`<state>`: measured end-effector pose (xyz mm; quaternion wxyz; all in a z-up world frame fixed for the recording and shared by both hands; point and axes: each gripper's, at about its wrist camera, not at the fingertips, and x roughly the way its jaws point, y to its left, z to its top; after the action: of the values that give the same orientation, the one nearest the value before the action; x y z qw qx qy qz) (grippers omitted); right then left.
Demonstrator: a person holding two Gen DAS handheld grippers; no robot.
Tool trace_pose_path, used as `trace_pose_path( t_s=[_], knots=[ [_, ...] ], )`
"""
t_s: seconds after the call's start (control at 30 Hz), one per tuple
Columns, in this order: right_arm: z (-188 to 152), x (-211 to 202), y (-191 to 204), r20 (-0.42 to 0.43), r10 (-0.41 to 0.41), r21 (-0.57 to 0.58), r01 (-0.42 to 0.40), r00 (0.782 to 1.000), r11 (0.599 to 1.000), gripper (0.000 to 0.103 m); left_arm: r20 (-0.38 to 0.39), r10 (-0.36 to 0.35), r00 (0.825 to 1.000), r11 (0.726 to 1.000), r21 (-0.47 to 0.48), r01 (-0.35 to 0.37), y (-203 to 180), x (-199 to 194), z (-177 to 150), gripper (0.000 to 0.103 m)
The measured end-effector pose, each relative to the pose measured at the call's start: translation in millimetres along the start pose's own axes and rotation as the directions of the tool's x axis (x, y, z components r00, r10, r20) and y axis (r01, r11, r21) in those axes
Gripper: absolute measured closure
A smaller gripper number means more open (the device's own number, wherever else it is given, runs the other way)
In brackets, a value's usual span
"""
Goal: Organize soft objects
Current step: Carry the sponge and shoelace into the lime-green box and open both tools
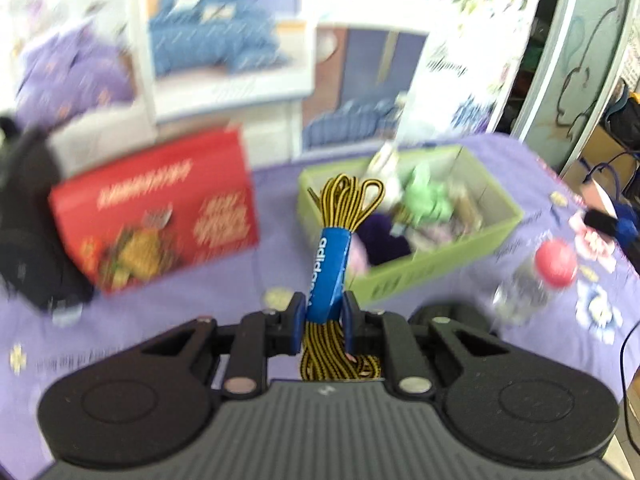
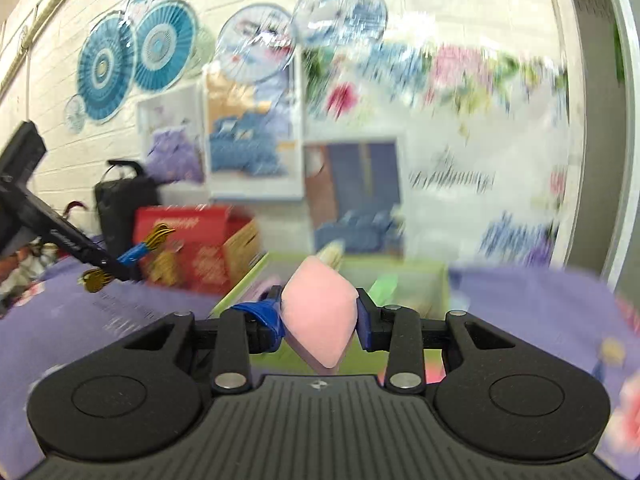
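Green bin (image 1: 436, 264) lies ahead and below both tongs on the purple worktop (image 1: 160, 336). I have the left tongs (image 1: 322, 320) clenched on a yellow-black lace bundle (image 1: 348, 200), long axis pointing at the bin, blue band (image 1: 328, 268) reading "adidas". Right tongs (image 2: 320, 320) clench a pink pad (image 2: 320, 312), nearer the bin. Red box (image 1: 160, 208) print is illegible.

One bundle of shoelaces (image 1: 338, 236) between left fingers, one pink sponge (image 2: 320, 312) between right fingers. Ahead: one green box (image 1: 436, 264), one red box (image 1: 160, 208), one bottle (image 1: 536, 280).
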<state>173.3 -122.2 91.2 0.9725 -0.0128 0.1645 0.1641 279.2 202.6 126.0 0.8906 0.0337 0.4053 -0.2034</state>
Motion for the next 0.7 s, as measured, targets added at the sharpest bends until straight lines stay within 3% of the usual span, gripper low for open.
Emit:
trace_pose_path(
  t_s=[0.17,0.37,0.57,0.63,0.7],
  knots=[
    [53.4,42.3,-25.3,0.003,-0.037,-0.063,0.037,0.999,0.997,0.083,0.015,-0.064,0.998,0.998,0.029,0.063,-35.6,32.6,57.1,0.088],
    [66.0,117.0,-34.6,-0.146,-0.054,-0.14,0.034,0.988,0.99,0.083,-0.05,-0.118,0.992,0.99,0.067,0.121,-86.5,92.2,105.7,0.088],
    [41.4,176.3,-44.6,-0.321,-0.044,-0.158,-0.008,0.946,0.987,0.082,-0.142,-0.098,0.985,0.989,0.1,0.112,-111.7,151.3,115.0,0.088],
    [34.9,190.5,-49.7,-0.378,-0.021,-0.141,-0.035,0.926,0.989,0.077,-0.17,-0.072,0.983,0.99,0.105,0.091,-112.3,166.2,116.2,0.088],
    [30.2,201.6,-53.5,-0.425,-0.013,-0.121,-0.043,0.905,0.992,0.074,-0.199,-0.054,0.979,0.993,0.095,0.074,-109.5,177.7,117.2,0.082]
  ],
)
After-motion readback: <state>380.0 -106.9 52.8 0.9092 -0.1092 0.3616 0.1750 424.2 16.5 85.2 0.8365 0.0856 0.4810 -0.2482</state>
